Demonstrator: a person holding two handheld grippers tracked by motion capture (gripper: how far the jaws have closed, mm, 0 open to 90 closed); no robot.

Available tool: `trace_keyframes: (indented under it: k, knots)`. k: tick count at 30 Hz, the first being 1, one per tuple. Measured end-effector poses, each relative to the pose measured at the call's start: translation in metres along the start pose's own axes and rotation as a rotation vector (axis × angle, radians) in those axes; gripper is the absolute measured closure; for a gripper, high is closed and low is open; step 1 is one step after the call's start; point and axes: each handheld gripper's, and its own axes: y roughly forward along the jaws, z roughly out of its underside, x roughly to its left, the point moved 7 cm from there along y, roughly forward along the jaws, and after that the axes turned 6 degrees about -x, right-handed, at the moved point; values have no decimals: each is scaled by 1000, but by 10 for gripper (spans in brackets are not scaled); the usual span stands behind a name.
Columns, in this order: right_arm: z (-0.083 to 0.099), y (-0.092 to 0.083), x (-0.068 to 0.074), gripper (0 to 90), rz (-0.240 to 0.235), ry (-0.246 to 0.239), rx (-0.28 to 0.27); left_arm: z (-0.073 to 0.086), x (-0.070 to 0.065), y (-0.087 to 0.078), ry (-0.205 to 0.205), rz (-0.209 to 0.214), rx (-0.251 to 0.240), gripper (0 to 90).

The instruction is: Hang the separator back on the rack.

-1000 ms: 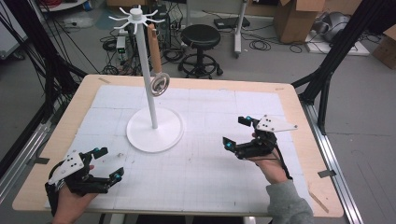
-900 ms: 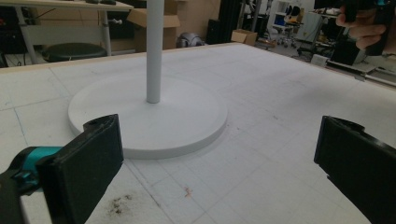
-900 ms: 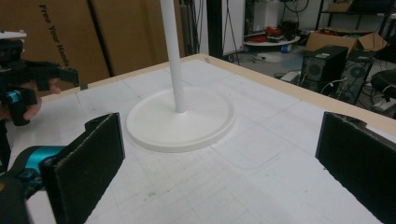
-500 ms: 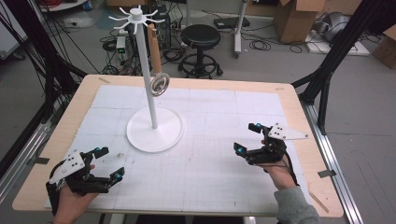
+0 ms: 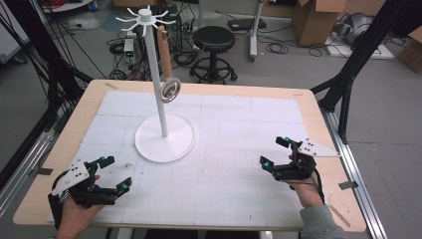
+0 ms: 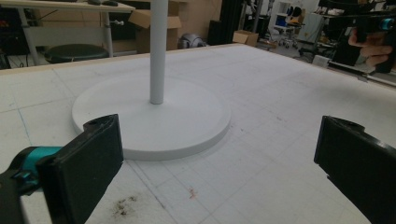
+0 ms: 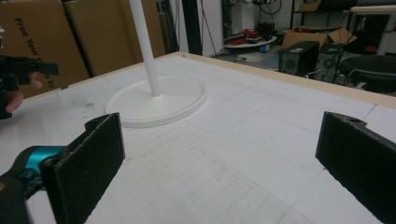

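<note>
The stand [image 5: 164, 137] sits mid-tabletop [image 5: 308, 104], my left tongs [image 5: 113, 174] near-left of it, my right tongs [image 5: 274, 152] near-right.

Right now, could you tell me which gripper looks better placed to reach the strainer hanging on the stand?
Probably the left gripper: it rests open nearer the stand, whose strainer hangs beside the pole. The right gripper, also open, sits farther off near the table's right edge.

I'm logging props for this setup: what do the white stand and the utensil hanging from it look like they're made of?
The white stand looks like matte painted metal or plastic: uniform white, smooth, no grain. The hanging utensil seems to have a brown wooden handle and a shiny metal head that glints; its detail is too small to confirm.
</note>
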Motion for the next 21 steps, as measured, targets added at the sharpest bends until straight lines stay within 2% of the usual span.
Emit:
trace_keyframes:
  k: [9, 14, 17, 21]
  knots:
    - [9, -23, -8, 5, 29, 5, -15, -2, 2, 1, 3, -12, -18, 18]
    - [17, -35, -13, 5, 67, 32, -20, -3, 3, 3, 1, -14, -25, 18]
    - [19, -39, -15, 5, 80, 38, -22, -3, 3, 5, 1, -15, -21, 18]
    - [17, -39, -15, 5, 75, 44, -38, -3, 2, 8, 3, -15, -18, 18]
